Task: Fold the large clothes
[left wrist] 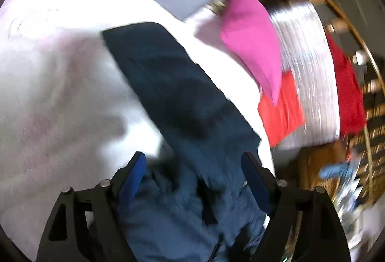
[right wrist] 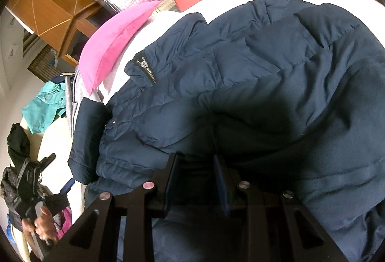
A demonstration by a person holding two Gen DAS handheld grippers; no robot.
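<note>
Currently the navy quilted puffer jacket (right wrist: 240, 84) lies on the white bed (left wrist: 60, 93); your left gripper (left wrist: 193, 163) fingers stand wide, right gripper (right wrist: 196, 168) fingers pinch its fabric narrowly; an uneven pull risks unfolding it

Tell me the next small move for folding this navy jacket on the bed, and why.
Probably close the left gripper on the navy jacket. Its fingers stand open with dark fabric between them, not pinched, while the right gripper looks narrowed onto a fold of the jacket. Both ends need holding before a fold.
</note>
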